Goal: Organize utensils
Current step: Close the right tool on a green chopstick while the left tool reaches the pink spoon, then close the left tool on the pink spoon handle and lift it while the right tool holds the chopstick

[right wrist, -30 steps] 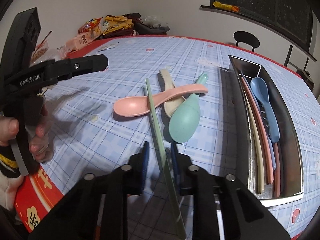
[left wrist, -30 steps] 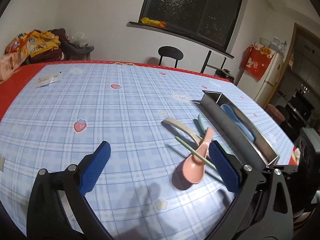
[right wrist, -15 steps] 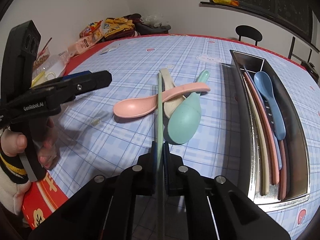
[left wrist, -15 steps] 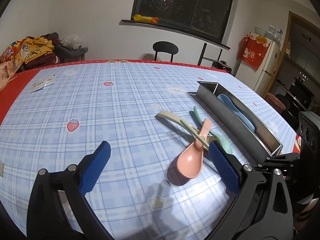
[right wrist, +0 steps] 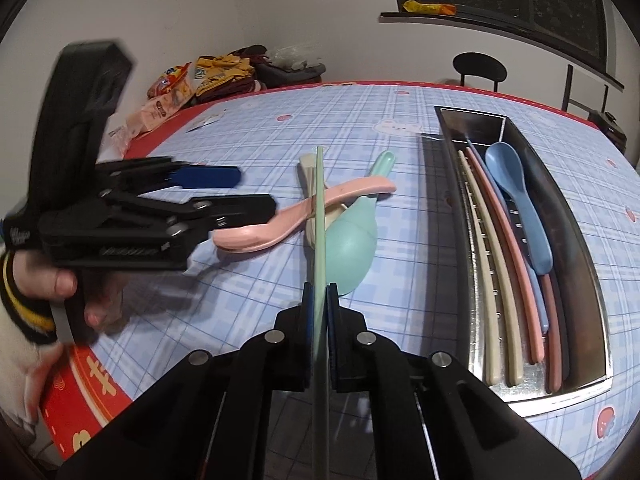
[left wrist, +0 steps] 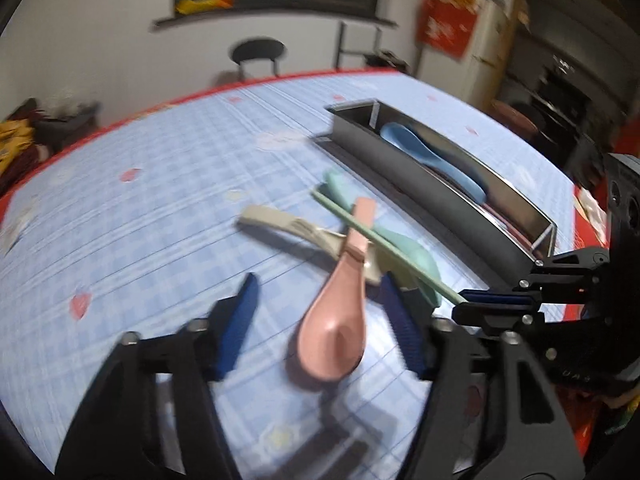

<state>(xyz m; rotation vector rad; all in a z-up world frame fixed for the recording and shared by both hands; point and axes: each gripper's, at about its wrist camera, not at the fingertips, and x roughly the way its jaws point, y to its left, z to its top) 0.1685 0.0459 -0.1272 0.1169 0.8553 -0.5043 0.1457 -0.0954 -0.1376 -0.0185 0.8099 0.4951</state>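
- Closer to the pink spoon [left wrist: 334,328] now than a second ago, the left gripper [left wrist: 320,312] has been shutting its jaws partway, and the spoon's bowl lies between its blue pads [left wrist: 240,316], which do not yet press on it.
- This left view is blurry, so small things in it are hard to make out.
- The right gripper [right wrist: 318,320] is clenched tight on a thin green chopstick [right wrist: 320,216], which it had just been squeezing a second ago.
- The chopstick sticks out straight ahead and crosses over the pink spoon's handle.
- Under the pink spoon lie a green spoon [right wrist: 352,248] and a cream spoon [right wrist: 310,172], all touching in one small pile.
- The pile sits just beside the metal tray [right wrist: 448,168], on its left in the right view.
- Inside the tray lie a blue spoon [right wrist: 520,200] and several long chopsticks [right wrist: 500,280] in cream, pink and dark red, side by side.
- A hand [right wrist: 56,284] with a striped cuff holds the left gripper, far from the tray at the table's near edge.
- Everything rests on a blue checked tablecloth [right wrist: 400,280] with a red border.
- Snack bags [right wrist: 172,96] sit well away from the tray, at the far corner.
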